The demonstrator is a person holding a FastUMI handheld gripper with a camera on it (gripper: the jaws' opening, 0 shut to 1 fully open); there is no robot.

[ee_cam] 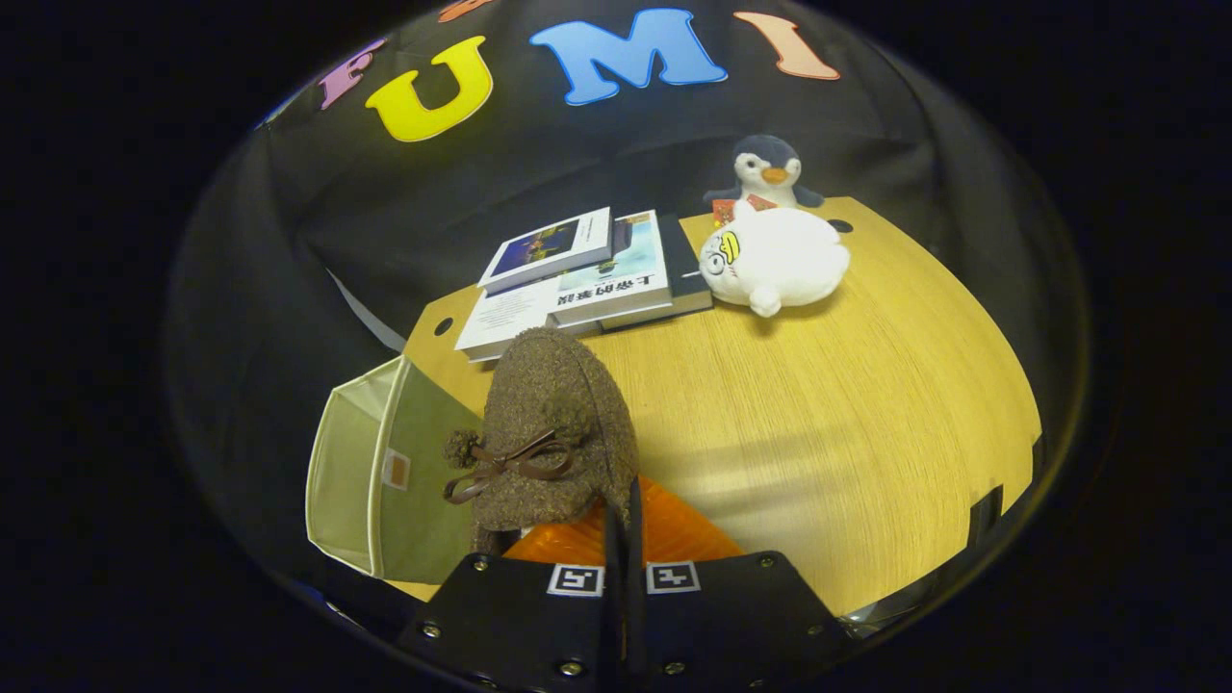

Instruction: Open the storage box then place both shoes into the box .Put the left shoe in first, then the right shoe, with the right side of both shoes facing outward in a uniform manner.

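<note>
Tongs [624,525] were nearly closed, fingers pinching the rear edge of a brown tweed shoe [556,433] with a bow, held up ahead of them; the grip looked firm, though the contact point was partly hidden. Storage box [380,476], pale green, stood open just left of the shoe at the worktop [818,404] edge. Books [577,274], a white plush [775,258] and a penguin plush [767,171] sat beyond.
</note>
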